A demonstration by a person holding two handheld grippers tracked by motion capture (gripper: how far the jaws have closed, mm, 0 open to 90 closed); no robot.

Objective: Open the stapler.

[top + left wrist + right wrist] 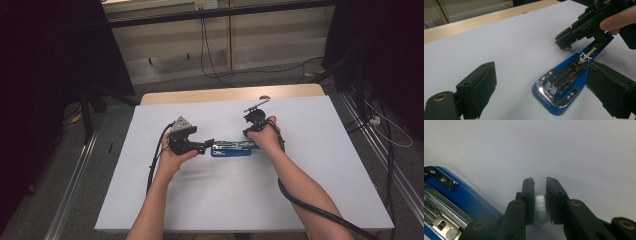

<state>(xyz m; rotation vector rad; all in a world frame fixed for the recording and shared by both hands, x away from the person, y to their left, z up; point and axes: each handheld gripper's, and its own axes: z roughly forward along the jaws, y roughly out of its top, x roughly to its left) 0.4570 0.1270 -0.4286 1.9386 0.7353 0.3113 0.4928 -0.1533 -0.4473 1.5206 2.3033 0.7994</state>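
Observation:
A blue stapler (pixel 230 149) lies flipped open on the white table (pixel 300 200), its chrome staple channel facing up. In the left gripper view the stapler's (pixel 564 82) rounded end sits between the wide-apart jaws of my left gripper (pixel 541 72), touching neither pad. In the high view my left gripper (pixel 207 145) points right at that end. My right gripper (pixel 250 134) points down at the stapler's other end. In the right gripper view my right gripper (pixel 539 182) is shut on a short silvery strip of staples (pixel 541 207), just beside the blue stapler body (pixel 461 195).
The table's far edge is a bare wooden strip (pixel 230 94) with a small round object (pixel 264 97) on it. Cables trail from both grippers along the forearms. Beyond the table lie grey floor, loose wires and dark stands on both sides.

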